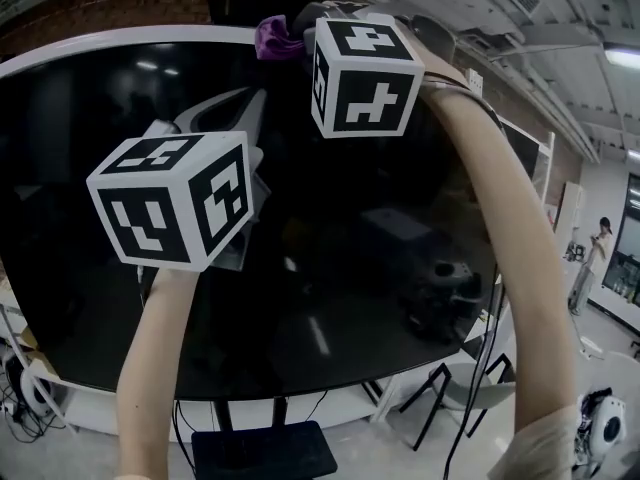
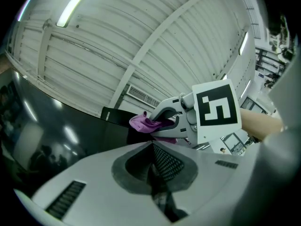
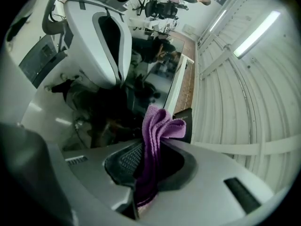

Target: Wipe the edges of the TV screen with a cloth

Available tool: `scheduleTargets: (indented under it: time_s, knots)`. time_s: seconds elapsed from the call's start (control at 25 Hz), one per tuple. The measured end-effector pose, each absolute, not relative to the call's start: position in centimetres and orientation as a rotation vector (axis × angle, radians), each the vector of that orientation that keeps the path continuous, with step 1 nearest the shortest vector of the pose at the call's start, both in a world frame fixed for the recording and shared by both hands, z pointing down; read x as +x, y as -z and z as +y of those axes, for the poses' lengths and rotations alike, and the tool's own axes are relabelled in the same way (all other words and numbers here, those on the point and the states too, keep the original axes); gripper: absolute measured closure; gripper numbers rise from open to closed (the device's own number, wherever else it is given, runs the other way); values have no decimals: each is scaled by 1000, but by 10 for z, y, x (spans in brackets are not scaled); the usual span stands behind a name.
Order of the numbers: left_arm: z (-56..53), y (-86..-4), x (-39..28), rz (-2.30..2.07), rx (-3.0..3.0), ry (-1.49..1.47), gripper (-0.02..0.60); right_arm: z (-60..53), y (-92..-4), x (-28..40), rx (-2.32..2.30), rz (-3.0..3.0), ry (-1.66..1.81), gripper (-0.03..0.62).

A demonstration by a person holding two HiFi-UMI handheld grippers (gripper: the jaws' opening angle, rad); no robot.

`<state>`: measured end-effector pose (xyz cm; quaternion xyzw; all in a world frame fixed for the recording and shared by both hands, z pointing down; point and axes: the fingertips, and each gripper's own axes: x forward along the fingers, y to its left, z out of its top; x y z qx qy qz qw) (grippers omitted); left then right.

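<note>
Purple cloth (image 1: 272,38) pinched in right tongs (image 3: 148,159), half hidden behind cube (image 1: 365,63) at TV screen (image 1: 350,248) top, left tongs (image 2: 154,161) closed, empty.

Left tongs (image 2: 153,168) and right tongs (image 3: 148,166) are showing pale grey shells and dark ribbed pads (image 2: 168,162), each carrying a black-and-white marker cube (image 1: 175,200).

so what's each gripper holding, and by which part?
Right gripper: purple cloth, pinched through its bunched folds, with a folded end sticking out past the jaws. Left gripper: nothing, jaws together.
</note>
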<state>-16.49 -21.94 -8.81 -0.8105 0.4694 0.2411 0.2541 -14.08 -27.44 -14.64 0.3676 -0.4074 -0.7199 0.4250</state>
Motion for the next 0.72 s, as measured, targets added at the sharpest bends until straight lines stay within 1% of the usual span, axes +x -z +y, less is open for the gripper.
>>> scheduleTargets:
  time_s: [0.32, 0.56, 0.72]
  knots:
    - [-227, 86, -87, 1249, -2202, -759, 566, -283, 141, -54, 890, -958, 1779, 540]
    - [-232, 104, -25, 1220, -2168, -718, 566, -291, 142, -7, 865, -964, 1823, 540]
    - [-229, 115, 2, 1202, -2149, -694, 566, -294, 143, 16, 874, -980, 1842, 540]
